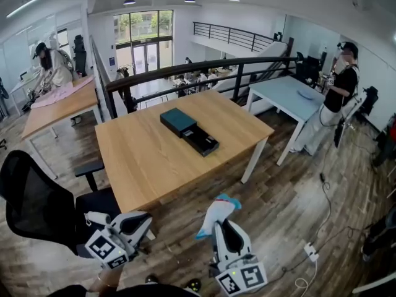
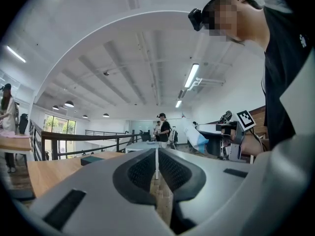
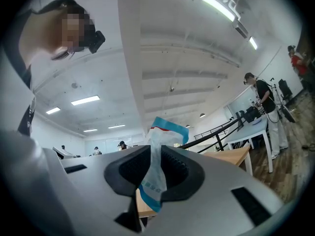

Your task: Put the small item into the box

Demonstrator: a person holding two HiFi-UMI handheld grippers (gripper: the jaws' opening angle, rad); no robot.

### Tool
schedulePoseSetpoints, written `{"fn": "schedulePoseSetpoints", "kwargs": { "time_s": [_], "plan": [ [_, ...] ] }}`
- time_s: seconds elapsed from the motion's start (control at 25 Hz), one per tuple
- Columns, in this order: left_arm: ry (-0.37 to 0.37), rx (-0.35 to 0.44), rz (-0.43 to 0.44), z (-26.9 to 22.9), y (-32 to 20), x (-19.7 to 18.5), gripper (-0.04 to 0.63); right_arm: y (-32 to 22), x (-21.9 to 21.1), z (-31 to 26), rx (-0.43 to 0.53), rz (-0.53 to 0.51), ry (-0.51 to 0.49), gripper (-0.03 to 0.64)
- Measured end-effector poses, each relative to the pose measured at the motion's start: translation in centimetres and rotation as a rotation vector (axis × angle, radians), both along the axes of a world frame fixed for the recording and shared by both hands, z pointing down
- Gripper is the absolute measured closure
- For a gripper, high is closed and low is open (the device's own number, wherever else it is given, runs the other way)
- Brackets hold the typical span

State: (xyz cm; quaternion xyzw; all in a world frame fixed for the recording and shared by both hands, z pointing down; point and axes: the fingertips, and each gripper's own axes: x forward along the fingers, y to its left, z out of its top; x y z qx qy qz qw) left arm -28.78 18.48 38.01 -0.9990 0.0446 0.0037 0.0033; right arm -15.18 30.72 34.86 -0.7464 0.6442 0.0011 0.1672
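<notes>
No print legible — packet [image 3: 156, 166] lettering too blurred.

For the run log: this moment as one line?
left gripper: shut, empty | right gripper: shut on packet | box: open on table | packet: not yet in box

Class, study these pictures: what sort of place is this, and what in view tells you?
Probably an open-plan office or lab on a mezzanine: a wooden work table, a black mesh office chair, a dark railing overlooking a lower floor.
</notes>
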Motion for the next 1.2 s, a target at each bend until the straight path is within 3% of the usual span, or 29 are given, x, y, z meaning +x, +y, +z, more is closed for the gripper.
{"fn": "schedulePoseSetpoints", "kwargs": {
  "time_s": [0.4, 0.76, 1.2],
  "plan": [
    [-0.013, 0.004, 0.036, 0.8, 3.8, 4.3, 0.566, 3.8, 4.0, 1.0, 0.0, 0.026, -0.019, 0.543],
    [-0.051, 0.026, 0.054, 0.8, 6.0, 5.4, 0.566, 6.7, 5.0, 2.1, 0.012, 0.049, -0.064, 0.544],
    [-0.036, 0.005, 0.213, 1.5, 7.4, 12.2, 0.566, 10.2, 9.3, 2.4, -0.014, 0.211, -0.053, 0.543]
  ]
}}
